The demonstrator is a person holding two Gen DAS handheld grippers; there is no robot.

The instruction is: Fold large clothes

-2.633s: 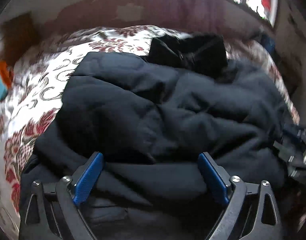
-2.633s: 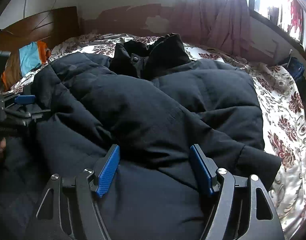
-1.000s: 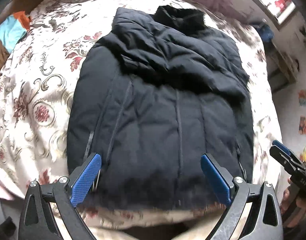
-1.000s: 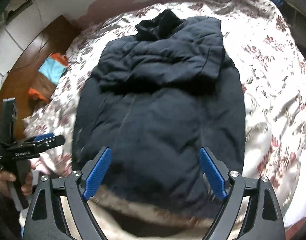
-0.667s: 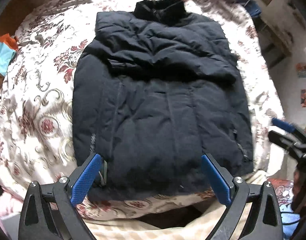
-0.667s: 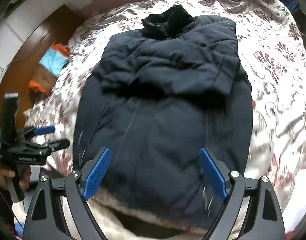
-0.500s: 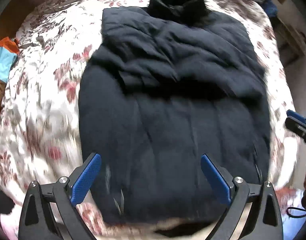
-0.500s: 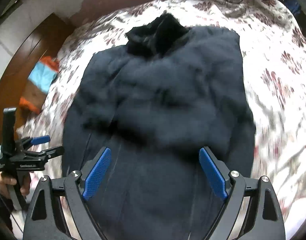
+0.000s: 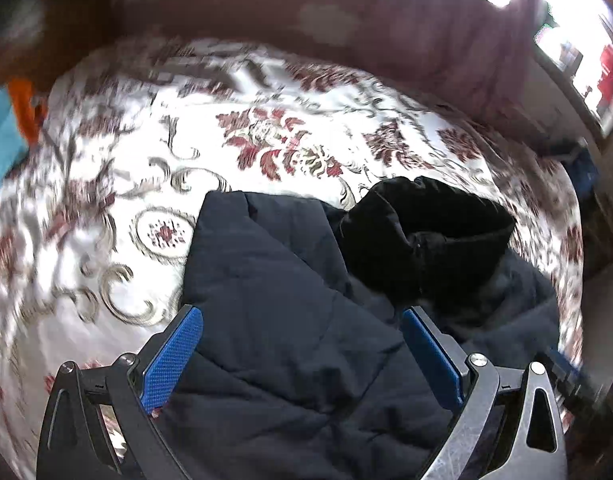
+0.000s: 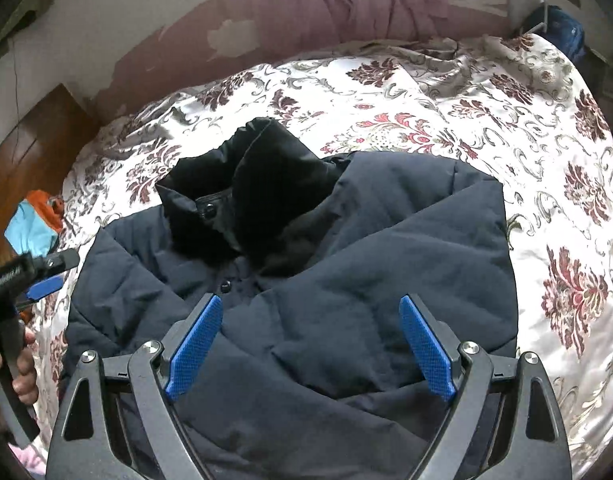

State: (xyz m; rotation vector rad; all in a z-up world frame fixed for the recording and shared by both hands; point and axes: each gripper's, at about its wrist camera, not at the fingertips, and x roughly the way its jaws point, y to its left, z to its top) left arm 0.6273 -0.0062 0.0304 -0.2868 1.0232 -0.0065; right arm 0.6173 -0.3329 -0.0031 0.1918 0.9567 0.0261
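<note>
The puffy dark coat (image 10: 346, 280) is lying on the bed (image 10: 546, 200), nearer its foot edge, with flowery cover showing all around. Its soft black collar (image 10: 258, 184) is poking up. The left gripper (image 9: 302, 352) and right gripper (image 10: 310, 344) are hanging over it, jaws wide open, gripping nothing.

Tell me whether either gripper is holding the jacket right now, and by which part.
Nothing is held. The left gripper and right gripper both stand open above the navy padded jacket, pads clear of its fabric.
</note>
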